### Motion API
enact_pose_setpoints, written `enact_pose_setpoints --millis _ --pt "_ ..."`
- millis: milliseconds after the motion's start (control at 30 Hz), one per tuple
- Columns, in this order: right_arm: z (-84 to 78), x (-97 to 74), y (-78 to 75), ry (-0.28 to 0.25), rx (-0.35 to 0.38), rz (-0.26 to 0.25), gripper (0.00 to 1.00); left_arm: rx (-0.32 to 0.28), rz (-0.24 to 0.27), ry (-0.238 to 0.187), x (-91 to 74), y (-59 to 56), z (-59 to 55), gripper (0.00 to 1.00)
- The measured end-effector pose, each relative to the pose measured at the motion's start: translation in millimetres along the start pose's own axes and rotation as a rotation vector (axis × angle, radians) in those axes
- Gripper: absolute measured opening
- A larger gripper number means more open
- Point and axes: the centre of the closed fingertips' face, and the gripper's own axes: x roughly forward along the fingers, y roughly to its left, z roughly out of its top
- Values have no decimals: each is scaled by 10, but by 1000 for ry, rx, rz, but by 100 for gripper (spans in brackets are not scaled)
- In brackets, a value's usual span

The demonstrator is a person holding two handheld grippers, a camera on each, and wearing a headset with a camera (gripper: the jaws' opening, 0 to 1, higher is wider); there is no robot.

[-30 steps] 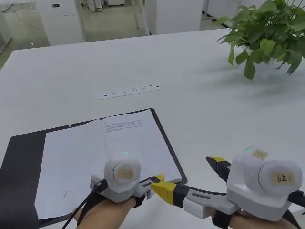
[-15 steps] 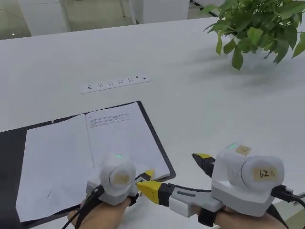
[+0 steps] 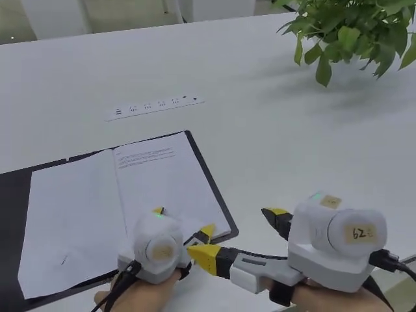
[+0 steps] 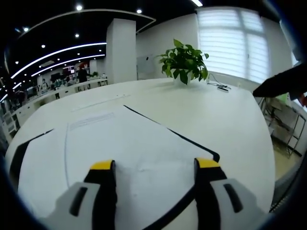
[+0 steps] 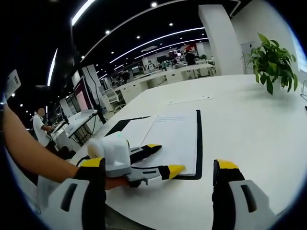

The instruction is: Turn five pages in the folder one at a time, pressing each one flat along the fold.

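Your left tool (image 3: 182, 220) is nearest you, its jaws apart over the near right corner of the open folder (image 3: 97, 195), which lies flat on the table (image 3: 292, 143). Your right tool (image 3: 233, 231), jaws also apart, sits just right of that corner, off the folder. Farther back lie a power strip (image 3: 155, 106) and a potted plant (image 3: 351, 29).

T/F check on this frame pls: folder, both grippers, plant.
1. The black folder with white pages lies open on the white table. True.
2. The left gripper is shut on a page. False: it is open and holds nothing.
3. The right gripper is open. True.
4. The green leafy plant stands on the folder. False: it stands on the table, apart from the folder.
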Motion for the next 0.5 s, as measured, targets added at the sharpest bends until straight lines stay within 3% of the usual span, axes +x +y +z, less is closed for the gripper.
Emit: enact_pose_setpoints --millis 267,500 --pt "-14 3 -20 8 4 -3 91 -7 8 -21 -6 16 17 65" --pt "-40 17 -20 18 3 -3 91 -24 35 -28 -8 79 19 57"
